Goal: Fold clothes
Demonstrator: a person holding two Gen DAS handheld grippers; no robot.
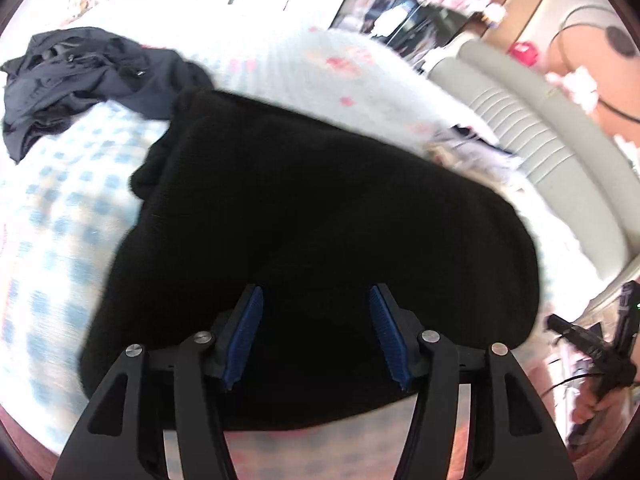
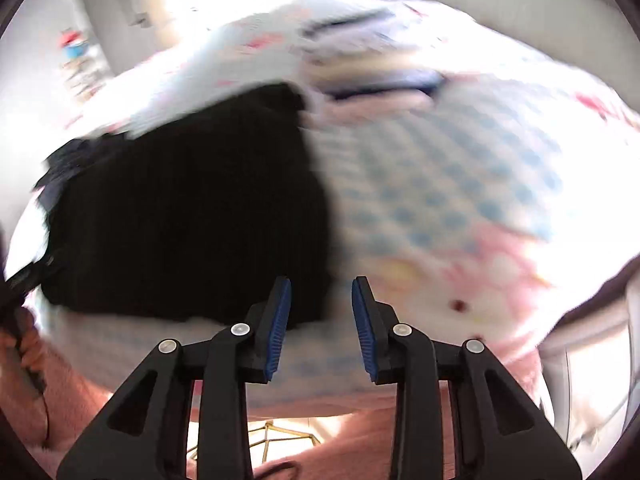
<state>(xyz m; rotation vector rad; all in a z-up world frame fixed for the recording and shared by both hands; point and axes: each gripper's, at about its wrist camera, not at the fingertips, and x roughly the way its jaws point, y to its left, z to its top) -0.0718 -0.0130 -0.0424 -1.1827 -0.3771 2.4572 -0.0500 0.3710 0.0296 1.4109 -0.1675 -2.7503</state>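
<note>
The left tool [image 1: 316,336] hangs over the near part of the black garment [image 1: 320,220], pointing steeply down. Its jaws are spread and nothing sits between the blue pads [image 1: 246,336]; the cloth lies below them, and contact with it cannot be confirmed.

The right tool [image 2: 321,328] points down at the near right corner of the same garment [image 2: 192,216]. Its jaws stand partly apart, narrower than the left tool's, and grip nothing. The gap between them frames the bedcover just beside the garment's right edge.

The black garment lies flat on the bed [image 1: 52,208] as a compact, roughly rectangular shape, with layered edges visible at its far left corner. It rests on a bedcover with a blue check and pink print.

Farther back, at the far left of the bed, a dark pile [image 1: 80,80] of crumpled clothing lies apart from the black garment. A grey padded headboard [image 1: 532,120] runs along the right side. Both views are blurred, so finer detail cannot be read.
</note>
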